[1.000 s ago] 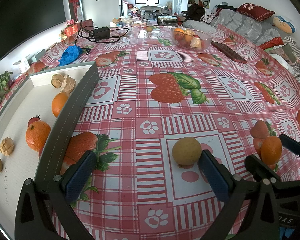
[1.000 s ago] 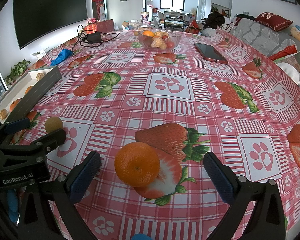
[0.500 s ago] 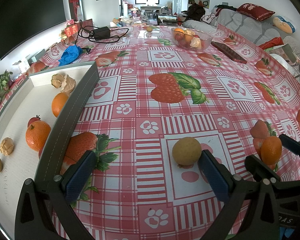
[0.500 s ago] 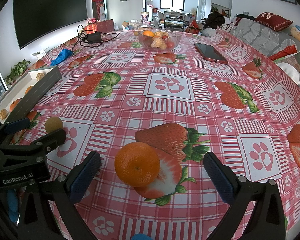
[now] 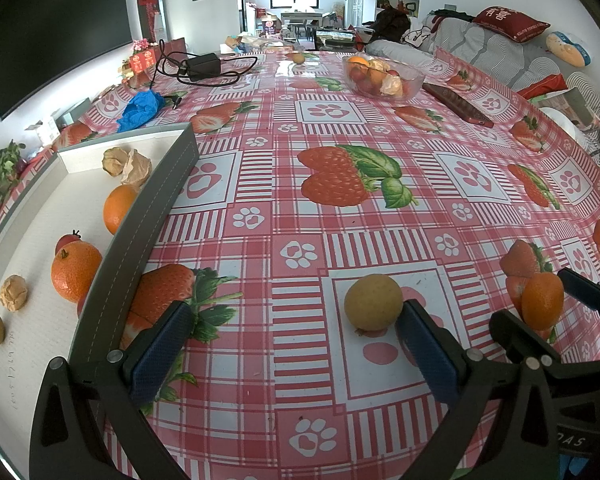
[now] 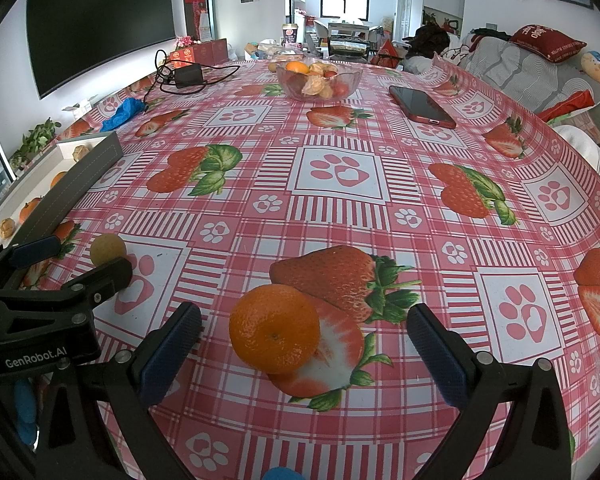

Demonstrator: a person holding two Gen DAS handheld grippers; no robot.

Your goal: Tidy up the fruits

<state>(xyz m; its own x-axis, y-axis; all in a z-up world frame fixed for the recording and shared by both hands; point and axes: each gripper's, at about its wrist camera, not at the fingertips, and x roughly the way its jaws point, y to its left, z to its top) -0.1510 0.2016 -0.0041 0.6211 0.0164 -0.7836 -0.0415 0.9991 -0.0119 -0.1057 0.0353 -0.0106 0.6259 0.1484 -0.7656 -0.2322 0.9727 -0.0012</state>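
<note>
A yellow-brown round fruit [image 5: 373, 301] lies on the tablecloth just ahead of my open left gripper [image 5: 292, 344], close to its right finger [image 5: 424, 348]. It also shows in the right wrist view [image 6: 107, 249]. An orange mandarin [image 6: 275, 328] lies between the open fingers of my right gripper [image 6: 304, 344], nearer the left one, not gripped. It also shows in the left wrist view [image 5: 542, 300]. A white tray with a grey rim [image 5: 140, 232] at the left holds two oranges [image 5: 75, 271], a small red fruit and some husked fruits.
A glass bowl of fruit [image 6: 319, 80] stands at the far side of the table. A red phone [image 6: 421, 106] lies right of it. A black charger with cable [image 5: 200, 65] and a blue cloth [image 5: 140, 104] lie far left. The sofa is beyond the right edge.
</note>
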